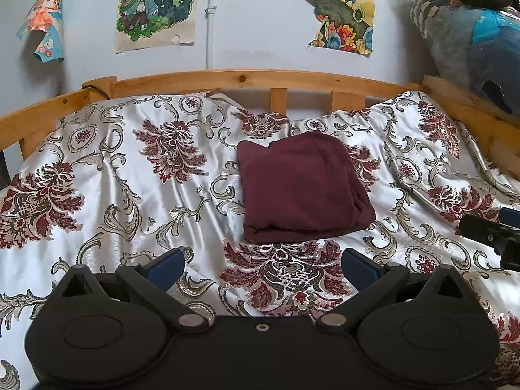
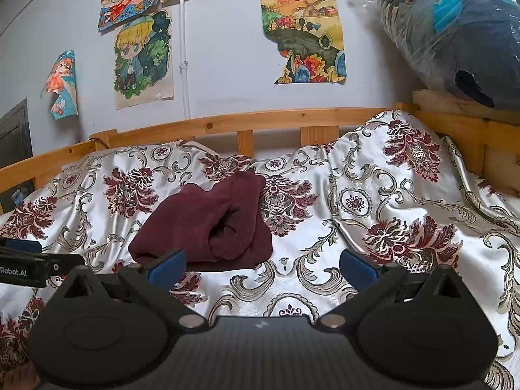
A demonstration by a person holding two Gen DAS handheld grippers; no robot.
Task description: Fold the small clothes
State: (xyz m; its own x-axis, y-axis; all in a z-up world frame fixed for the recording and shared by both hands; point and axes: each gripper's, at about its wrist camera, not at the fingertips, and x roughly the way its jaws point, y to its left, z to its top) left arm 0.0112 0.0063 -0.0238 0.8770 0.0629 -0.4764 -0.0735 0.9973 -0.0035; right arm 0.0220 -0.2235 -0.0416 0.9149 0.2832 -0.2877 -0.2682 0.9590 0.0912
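Note:
A dark maroon garment (image 1: pixel 302 188) lies folded into a compact square on the floral satin bedspread (image 1: pixel 130 175). In the right wrist view it (image 2: pixel 208 224) sits ahead and to the left. My left gripper (image 1: pixel 261 268) is open and empty, just short of the garment's near edge. My right gripper (image 2: pixel 261 268) is open and empty, to the right of the garment; its left blue fingertip (image 2: pixel 167 268) overlaps the garment's near corner in view. Each gripper shows at the edge of the other's view: the right one (image 1: pixel 494 234) and the left one (image 2: pixel 29 260).
A wooden bed rail (image 1: pixel 247 79) runs along the far side and both ends of the bed. Drawings (image 1: pixel 156 6) hang on the wall behind. A large plastic-wrapped bundle (image 2: pixel 455 39) rests on the rail at the right. The bedspread is rumpled at the far right (image 2: pixel 406 162).

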